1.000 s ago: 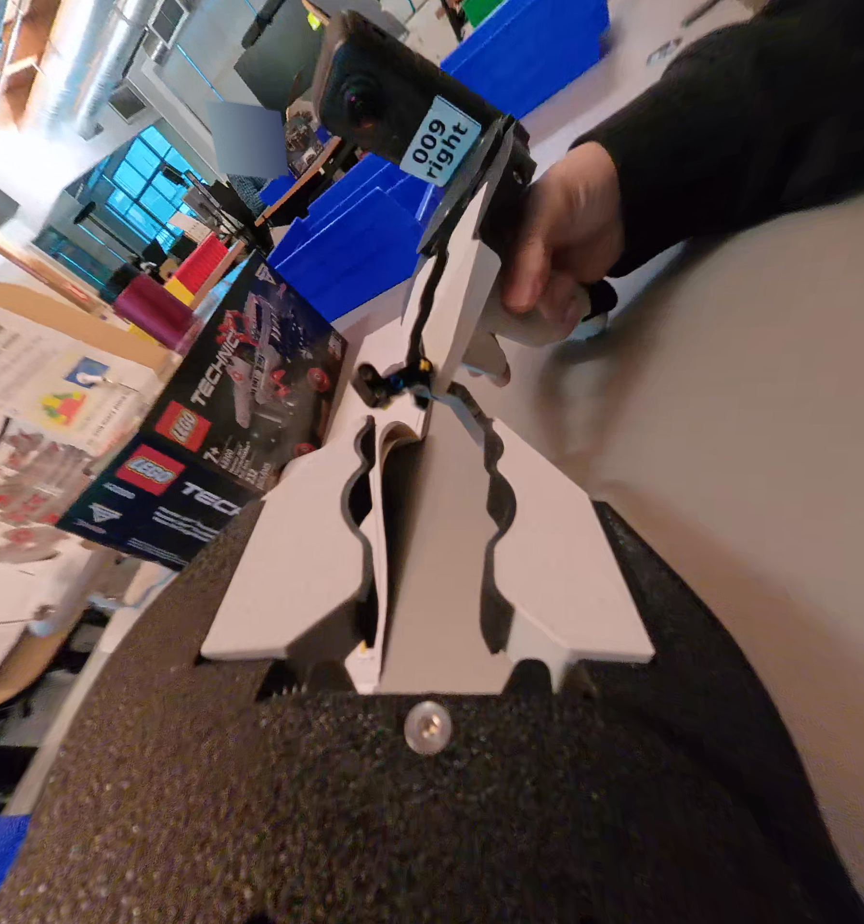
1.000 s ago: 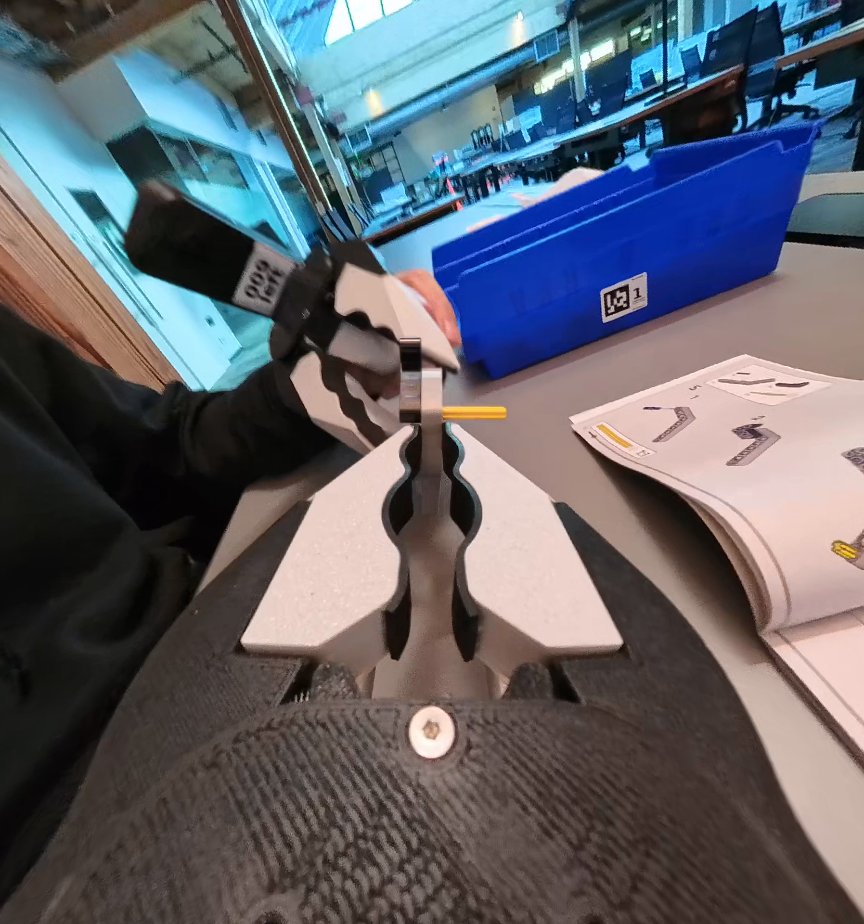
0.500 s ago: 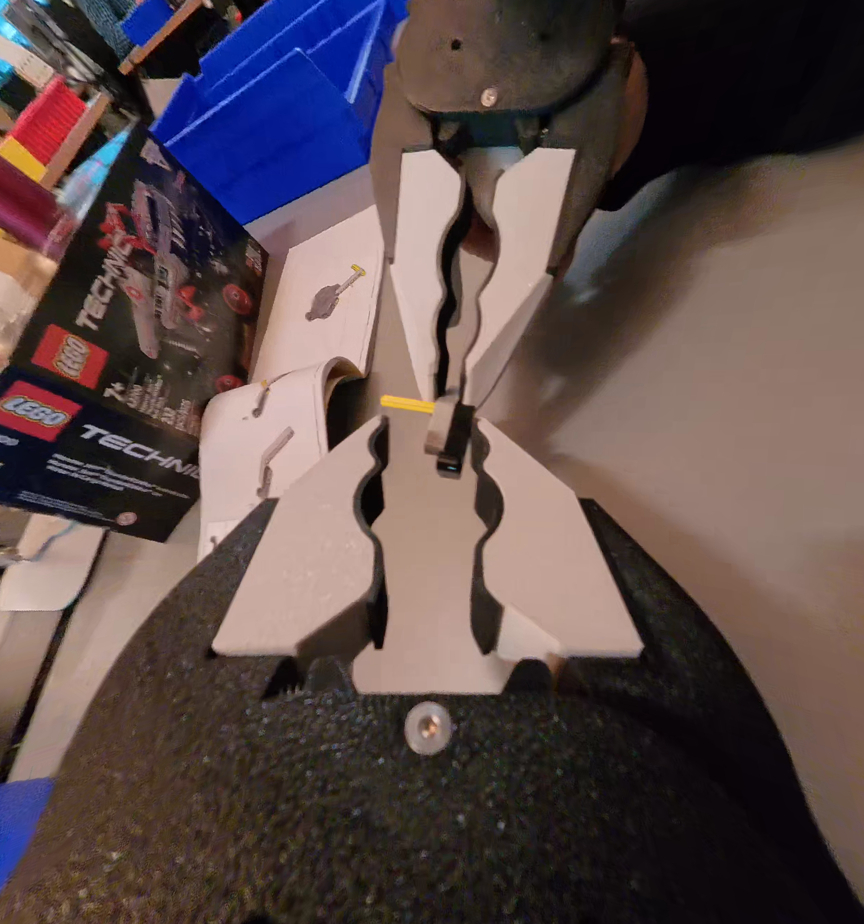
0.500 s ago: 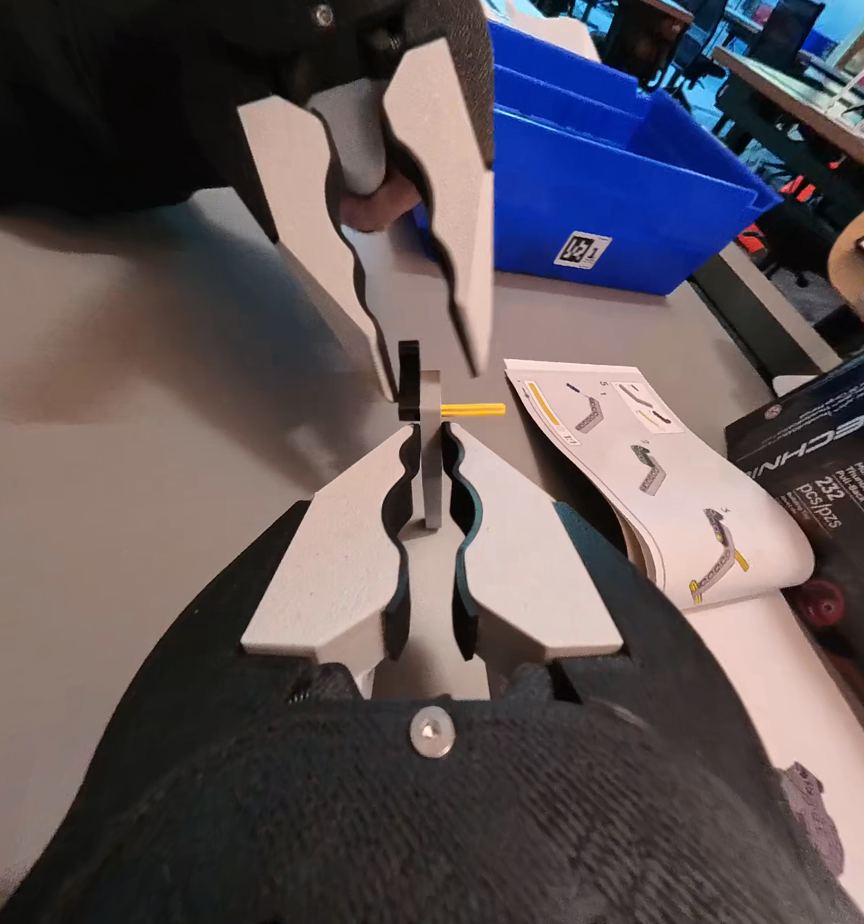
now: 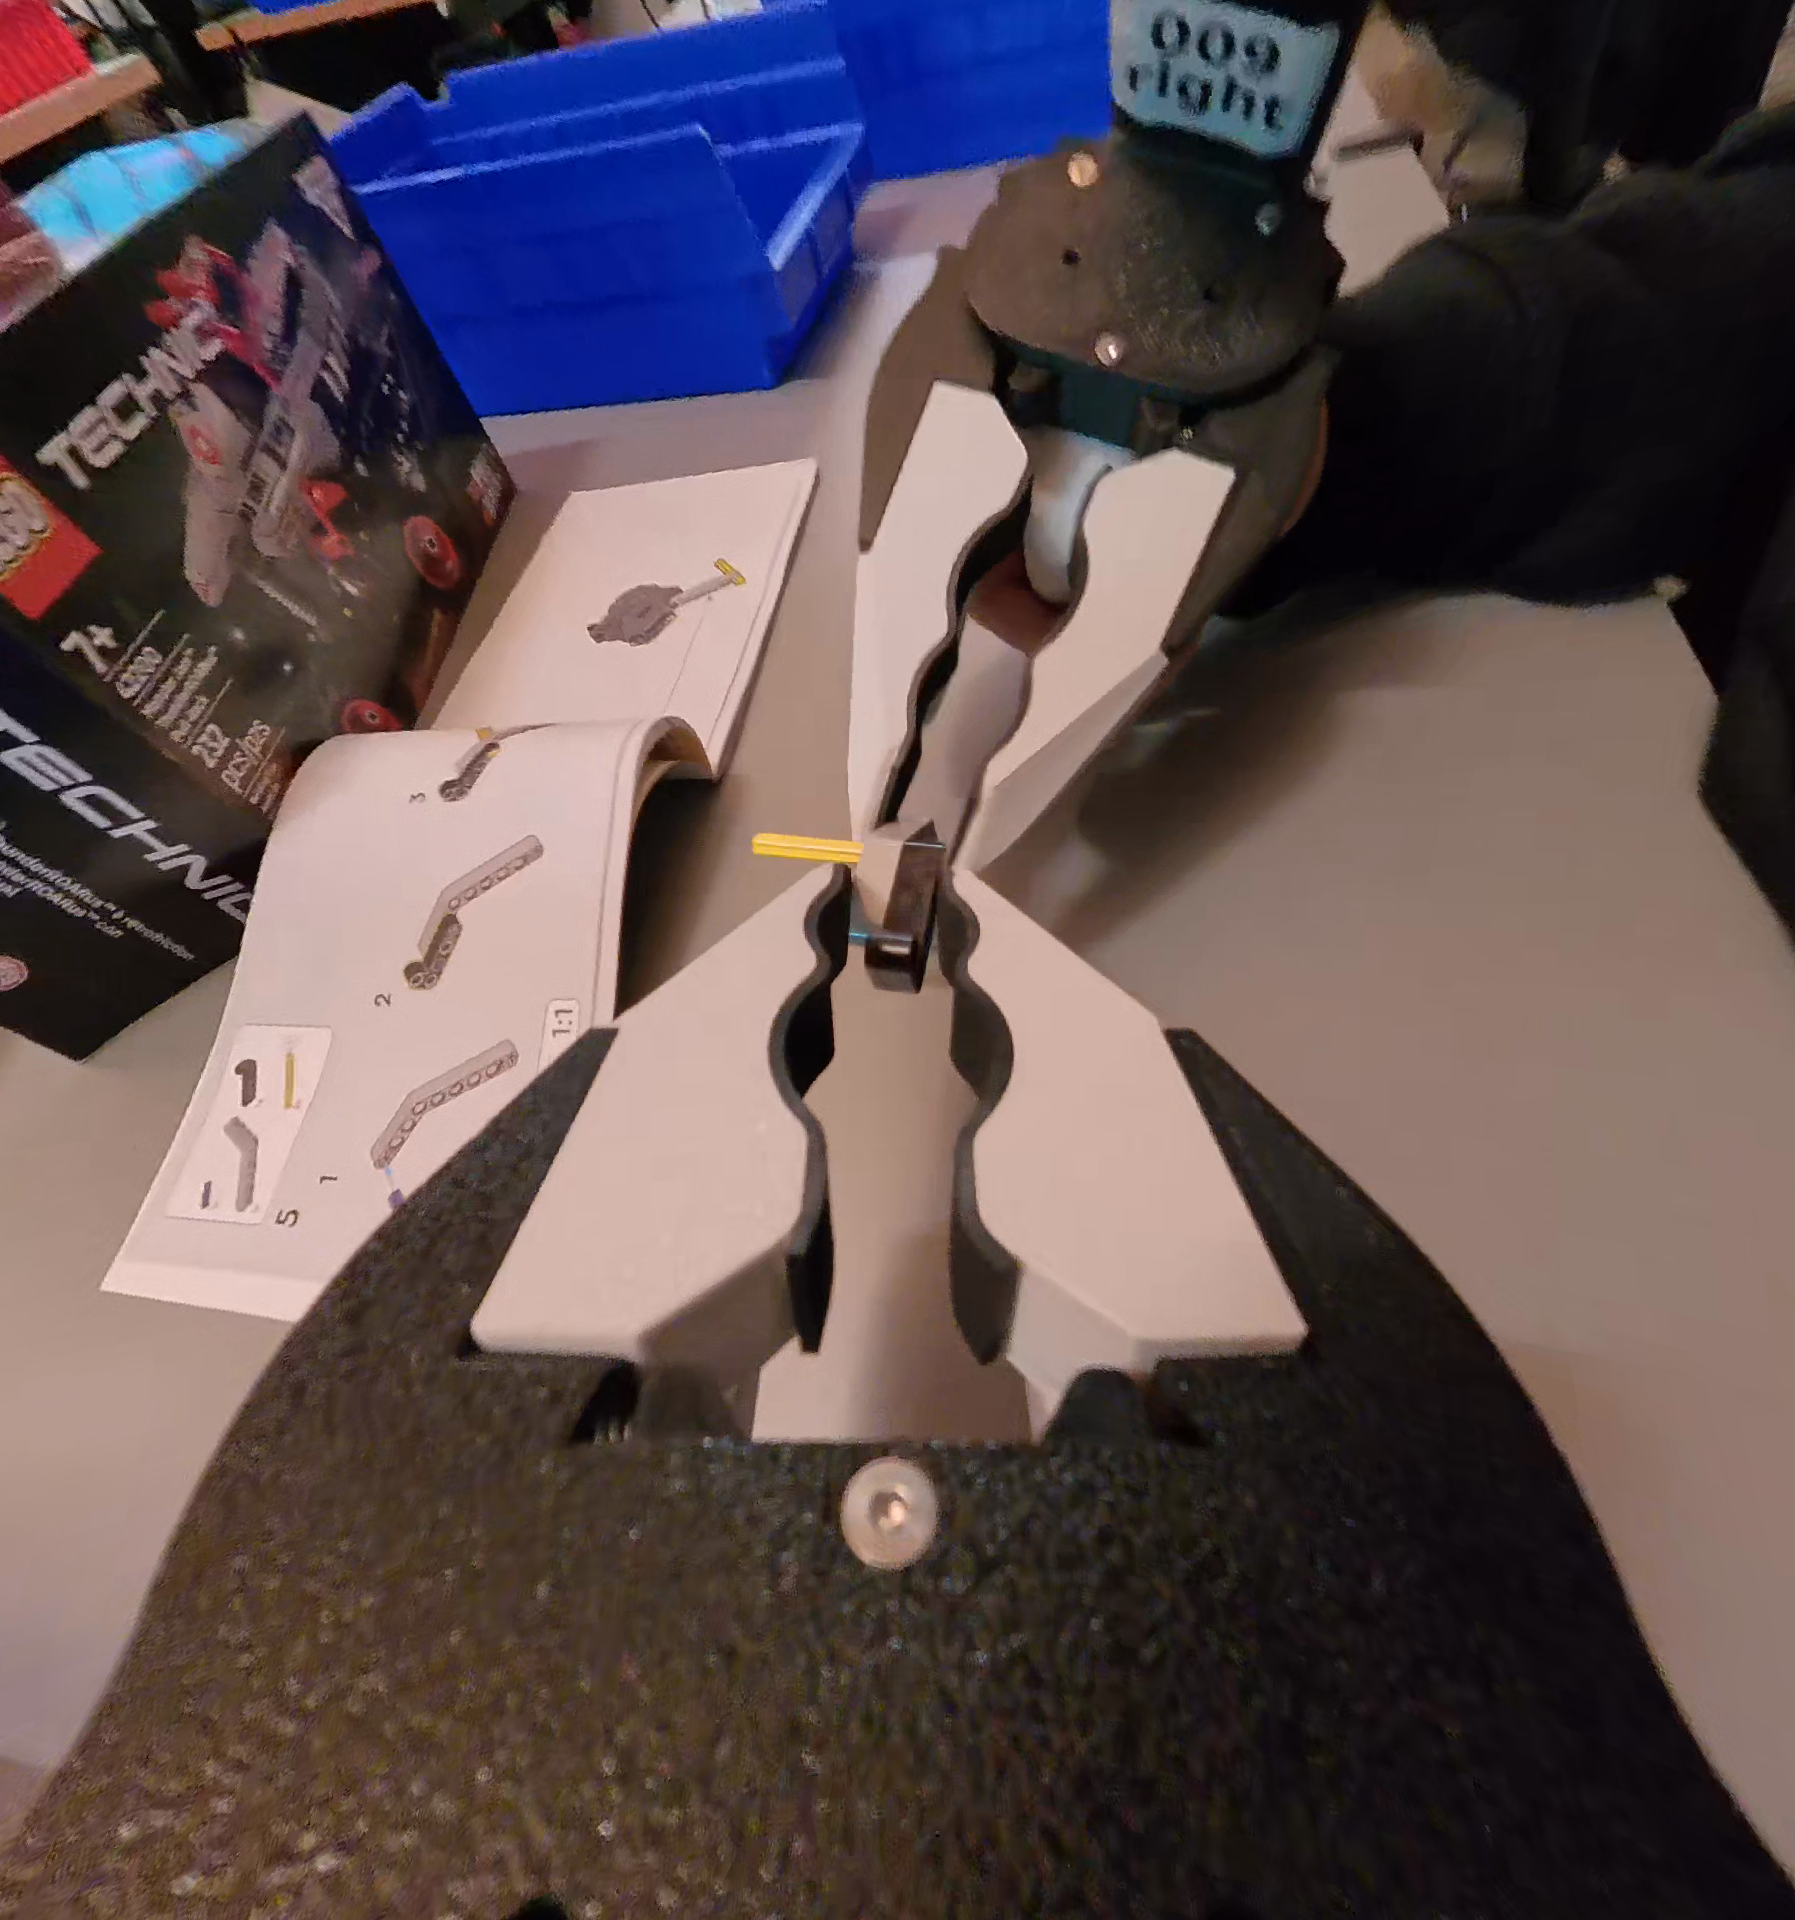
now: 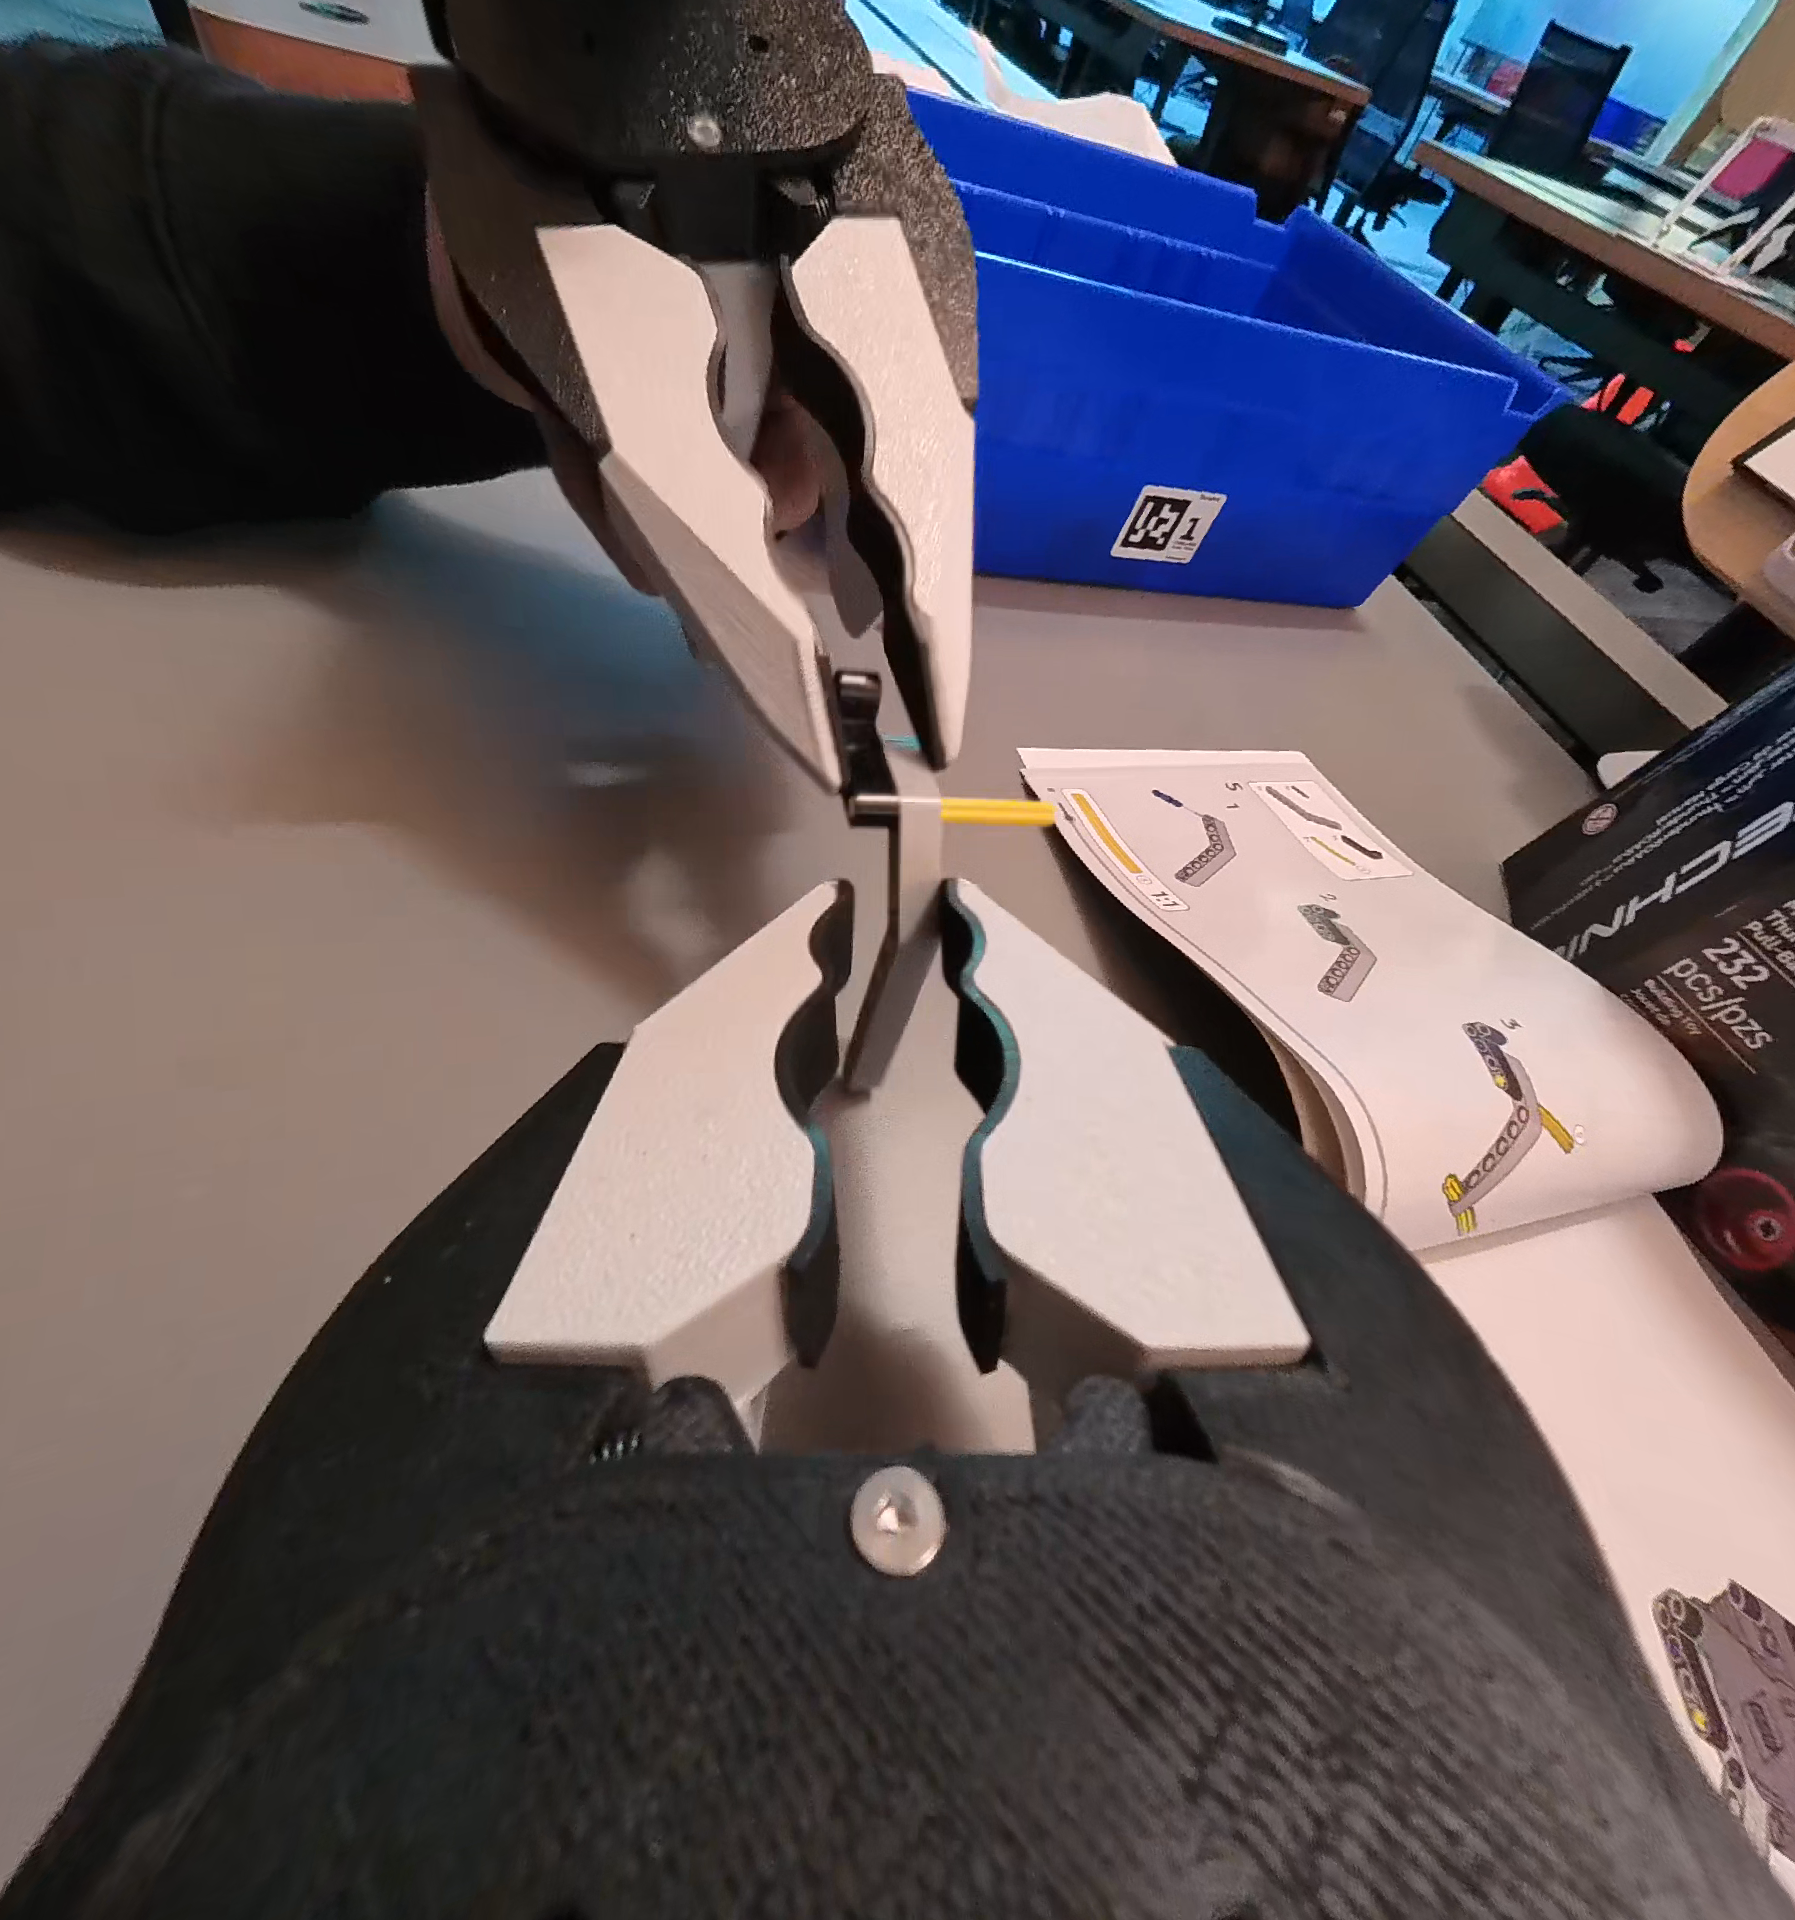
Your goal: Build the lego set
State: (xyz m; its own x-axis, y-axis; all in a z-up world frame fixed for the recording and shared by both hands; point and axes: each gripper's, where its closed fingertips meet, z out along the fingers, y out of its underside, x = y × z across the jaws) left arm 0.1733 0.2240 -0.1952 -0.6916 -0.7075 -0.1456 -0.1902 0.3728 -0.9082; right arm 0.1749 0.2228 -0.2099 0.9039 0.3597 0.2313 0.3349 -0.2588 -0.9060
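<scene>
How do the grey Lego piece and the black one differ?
The grey piece is long and pale; the black piece is short and dark. The grey piece stands between the right gripper's jaws, the black piece between the left gripper's. Both sit on one yellow axle.

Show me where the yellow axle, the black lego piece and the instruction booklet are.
yellow axle (image 6: pixel 997 811), right wrist view, middle of its free length.
black lego piece (image 5: pixel 901 914), left wrist view, its side face.
instruction booklet (image 5: pixel 436 997), left wrist view, the curled open page.
</scene>
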